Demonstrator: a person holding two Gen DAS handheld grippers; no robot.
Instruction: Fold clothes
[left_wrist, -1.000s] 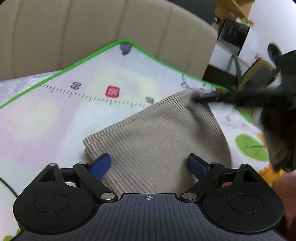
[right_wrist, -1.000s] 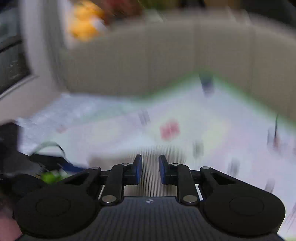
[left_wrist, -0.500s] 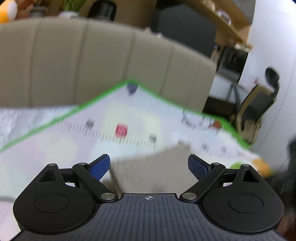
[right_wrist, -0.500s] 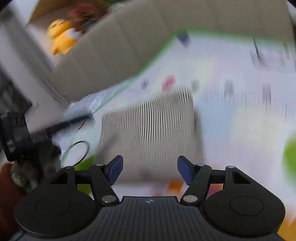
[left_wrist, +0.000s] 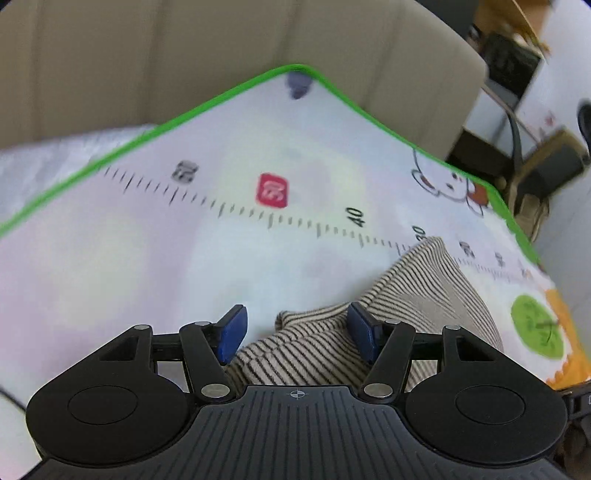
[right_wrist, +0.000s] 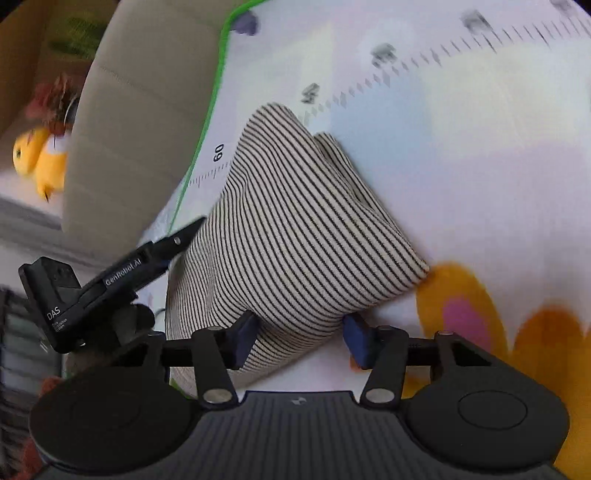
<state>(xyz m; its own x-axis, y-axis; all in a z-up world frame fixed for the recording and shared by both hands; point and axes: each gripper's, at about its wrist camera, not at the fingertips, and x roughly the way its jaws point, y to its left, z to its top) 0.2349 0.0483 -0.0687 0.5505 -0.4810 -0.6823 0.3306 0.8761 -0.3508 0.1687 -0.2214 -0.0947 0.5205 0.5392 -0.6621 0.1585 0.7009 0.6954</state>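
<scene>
On the green-edged play mat (left_wrist: 147, 258), spread over what looks like a bed in front of a beige padded headboard (left_wrist: 184, 55), the striped garment (right_wrist: 295, 229) is lying as a compact folded bundle, probably placed there so the mat's printed ruler can serve as a guide. It is sitting toward one edge of the mat, its layers already doubled over (a late stage of the fold, by my judgement). The left tool (left_wrist: 295, 332) is coming at one end of the bundle, its jaws closing around a raised lip of cloth, though the blue pads are not yet pressing on it. The right tool (right_wrist: 299, 338) is straddling the opposite corner, jaws likewise closing, one pad brushing the fabric and the other standing clear. Taking both ends at once would be keeping the bundle from unfolding when lifted.
</scene>
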